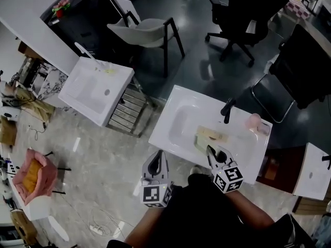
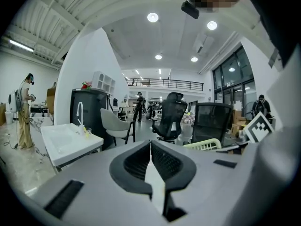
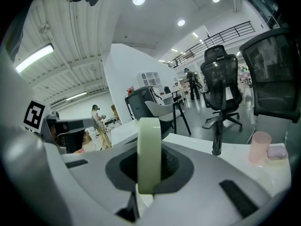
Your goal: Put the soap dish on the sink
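Observation:
The soap dish [image 1: 210,137] is pale green and slatted. It hangs over the basin of the white sink [image 1: 173,107], with my right gripper [image 1: 212,151] shut on its near end. In the right gripper view the soap dish [image 3: 149,149] stands on edge between the jaws of my right gripper [image 3: 149,173]. My left gripper [image 1: 156,157] hovers just outside the sink's near left edge. Its jaws meet with nothing between them, as the left gripper view shows my left gripper [image 2: 150,149]. There the soap dish [image 2: 203,144] shows off to the right.
A black faucet [image 1: 226,110] and a pink cup [image 1: 253,121] stand at the sink's far side. A second white sink [image 1: 93,89] stands to the left, a light chair [image 1: 145,32] and a black office chair [image 1: 243,12] beyond. A pink basket [image 1: 32,174] sits on the floor at left.

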A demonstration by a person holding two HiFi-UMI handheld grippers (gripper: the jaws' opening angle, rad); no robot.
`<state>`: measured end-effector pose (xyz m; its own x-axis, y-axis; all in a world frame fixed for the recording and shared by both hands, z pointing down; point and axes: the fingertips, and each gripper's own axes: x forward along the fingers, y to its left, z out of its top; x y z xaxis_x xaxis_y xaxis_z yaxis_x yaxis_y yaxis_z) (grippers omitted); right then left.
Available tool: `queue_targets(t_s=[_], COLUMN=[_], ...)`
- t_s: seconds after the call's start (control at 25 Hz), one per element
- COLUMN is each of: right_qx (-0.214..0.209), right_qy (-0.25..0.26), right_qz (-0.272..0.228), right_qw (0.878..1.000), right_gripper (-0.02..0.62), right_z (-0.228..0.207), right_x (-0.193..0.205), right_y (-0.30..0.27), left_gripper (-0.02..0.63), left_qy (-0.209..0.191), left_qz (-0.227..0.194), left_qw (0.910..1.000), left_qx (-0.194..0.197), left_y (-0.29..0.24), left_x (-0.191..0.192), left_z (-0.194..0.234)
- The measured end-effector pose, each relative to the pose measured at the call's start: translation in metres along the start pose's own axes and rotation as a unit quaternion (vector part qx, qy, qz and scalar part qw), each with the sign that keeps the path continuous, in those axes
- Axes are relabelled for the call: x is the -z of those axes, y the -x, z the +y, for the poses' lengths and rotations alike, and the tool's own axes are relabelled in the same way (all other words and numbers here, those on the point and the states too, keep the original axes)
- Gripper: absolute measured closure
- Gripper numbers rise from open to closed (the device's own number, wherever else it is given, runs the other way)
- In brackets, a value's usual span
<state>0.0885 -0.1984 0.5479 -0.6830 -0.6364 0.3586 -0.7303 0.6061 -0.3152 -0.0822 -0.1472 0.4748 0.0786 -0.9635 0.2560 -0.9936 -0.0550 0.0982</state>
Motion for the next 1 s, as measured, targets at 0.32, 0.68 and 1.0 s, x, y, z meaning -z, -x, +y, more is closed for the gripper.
queue_targets(t_s=[0.32,0.68,1.0], right_qx=[0.041,0.065,0.049], right_qy=[-0.047,-0.071,-0.051], right_qz=[0.001,-0.009,-0.024], right_qw=[0.998,0.995,0.997], right_gripper=[0.581,0.58,0.58], right_z=[-0.006,0.023,0.033], right_x=[-0.004,-0.039,-0.058], right_y=[-0.028,-0.093,-0.167], left_gripper=[0.592,0.592,0.592], left_qy=[0.015,0.0,0.019], left_qz=[0.019,0.034,0.021], left_qw=[0.9987,0.9884,0.9826], left_qx=[0.045,0.148,0.183], left_y=[-0.016,-0.083,-0.117], left_x=[0.014,0.0,-0.013], left_z=[0.017,0.046,0.083])
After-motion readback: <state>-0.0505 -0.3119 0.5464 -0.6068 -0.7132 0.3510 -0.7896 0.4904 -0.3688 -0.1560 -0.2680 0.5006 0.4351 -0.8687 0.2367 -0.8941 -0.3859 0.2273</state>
